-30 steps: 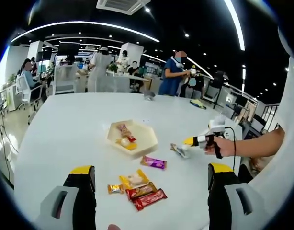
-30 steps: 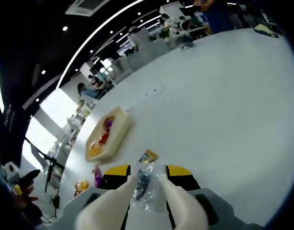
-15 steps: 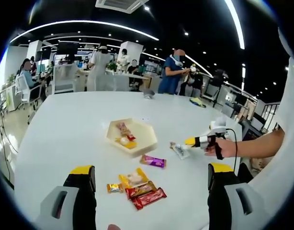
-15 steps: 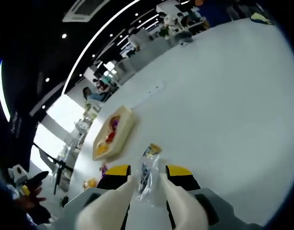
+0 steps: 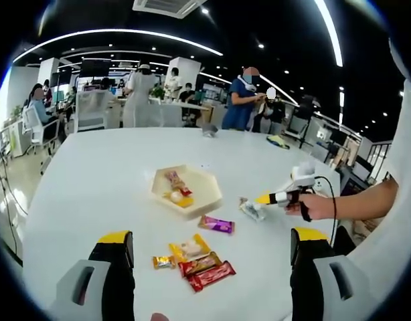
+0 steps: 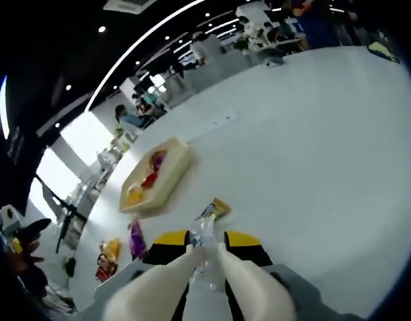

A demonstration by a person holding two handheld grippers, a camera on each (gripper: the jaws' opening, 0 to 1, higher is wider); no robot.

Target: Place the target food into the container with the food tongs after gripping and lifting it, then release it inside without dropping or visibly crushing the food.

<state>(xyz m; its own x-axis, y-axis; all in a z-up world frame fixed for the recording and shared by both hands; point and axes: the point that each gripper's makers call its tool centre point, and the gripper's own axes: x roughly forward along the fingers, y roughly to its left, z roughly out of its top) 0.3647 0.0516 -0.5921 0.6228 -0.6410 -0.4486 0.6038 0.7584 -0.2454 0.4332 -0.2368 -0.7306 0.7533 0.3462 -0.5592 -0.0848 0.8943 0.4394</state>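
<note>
My right gripper (image 6: 204,242) is shut on a pair of cream food tongs (image 6: 239,284). The tong tips pinch a clear snack packet (image 6: 210,217) with a yellow end, just above the white table. The cream hexagonal tray (image 6: 167,179) lies beyond to the left and holds a few wrapped snacks. From the left gripper view, the same right gripper (image 5: 280,196) holds the packet (image 5: 250,209) to the right of the tray (image 5: 204,200). My left gripper (image 5: 211,235) hangs open and wide over the table's near side, holding nothing.
A purple bar (image 5: 215,225) and a small pile of wrapped snacks (image 5: 193,261) lie on the white table (image 5: 98,174) in front of the tray. A person's arm (image 5: 356,204) reaches in from the right. People and desks fill the office behind.
The tong arms have drawn closer together on the packet. The right gripper view has tilted, showing more of the tray and loose snacks. The left gripper has stayed still.
</note>
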